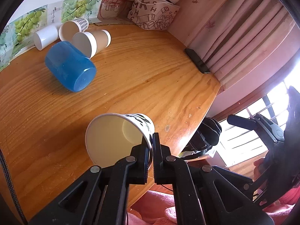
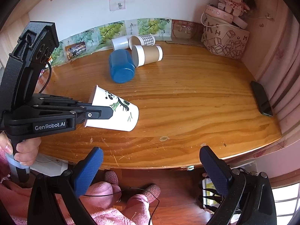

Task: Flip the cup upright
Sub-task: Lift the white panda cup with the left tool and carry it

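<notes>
A white paper cup with a panda print point(image 2: 114, 110) is held tilted on its side above the wooden table point(image 2: 187, 103). My left gripper point(image 1: 151, 140) is shut on the cup's rim wall, one finger inside and one outside; the cup's open mouth point(image 1: 110, 140) faces the left wrist camera. In the right wrist view the left gripper point(image 2: 105, 112) comes in from the left. My right gripper point(image 2: 150, 161) is open and empty at the table's near edge, its blue pads point(image 2: 90, 170) wide apart.
A blue cup point(image 2: 121, 66), a brown paper cup point(image 2: 148, 55), a checked cup point(image 2: 142, 40) and a white cup point(image 2: 120, 43) lie on their sides at the back. A printed bag point(image 2: 225, 39) stands back right. A black phone point(image 2: 261, 98) lies by the right edge.
</notes>
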A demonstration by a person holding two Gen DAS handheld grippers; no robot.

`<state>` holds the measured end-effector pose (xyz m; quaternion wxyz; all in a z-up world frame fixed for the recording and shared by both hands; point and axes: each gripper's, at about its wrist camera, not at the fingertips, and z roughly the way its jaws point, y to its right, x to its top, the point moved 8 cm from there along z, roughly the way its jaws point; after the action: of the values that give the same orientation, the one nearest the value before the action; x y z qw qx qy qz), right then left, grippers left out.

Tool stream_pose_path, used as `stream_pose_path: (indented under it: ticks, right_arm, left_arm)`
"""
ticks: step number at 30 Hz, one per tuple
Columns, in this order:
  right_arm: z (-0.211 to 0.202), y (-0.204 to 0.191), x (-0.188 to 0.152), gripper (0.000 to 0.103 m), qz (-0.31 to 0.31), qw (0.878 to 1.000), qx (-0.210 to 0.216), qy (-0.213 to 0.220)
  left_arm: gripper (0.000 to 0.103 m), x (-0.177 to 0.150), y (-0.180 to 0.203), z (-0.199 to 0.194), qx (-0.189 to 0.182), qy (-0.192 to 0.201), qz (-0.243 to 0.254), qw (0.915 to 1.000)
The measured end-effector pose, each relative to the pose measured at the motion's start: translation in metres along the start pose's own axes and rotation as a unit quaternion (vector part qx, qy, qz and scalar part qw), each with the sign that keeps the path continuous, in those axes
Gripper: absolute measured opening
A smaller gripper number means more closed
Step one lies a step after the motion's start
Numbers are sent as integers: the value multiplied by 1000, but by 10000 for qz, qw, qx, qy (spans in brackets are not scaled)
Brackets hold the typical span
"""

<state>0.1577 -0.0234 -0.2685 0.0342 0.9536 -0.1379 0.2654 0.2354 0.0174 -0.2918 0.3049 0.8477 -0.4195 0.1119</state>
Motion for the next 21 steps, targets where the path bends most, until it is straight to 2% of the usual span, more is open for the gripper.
stream_pose_path:
  ticks: [5, 13, 21]
  right_arm:
    - [3, 2, 4, 103, -224, 9997, 51, -15]
    - [10, -7, 14, 103, -586, 9981, 174, -25]
    - [15, -23, 27, 103, -856, 9960, 246, 13]
  left_arm:
    - [3, 2, -5, 4, -12, 19, -143, 9999]
    - [12, 8, -29, 1, 147, -10, -415, 9990]
    - [29, 3, -67, -6, 461, -170, -787, 9957]
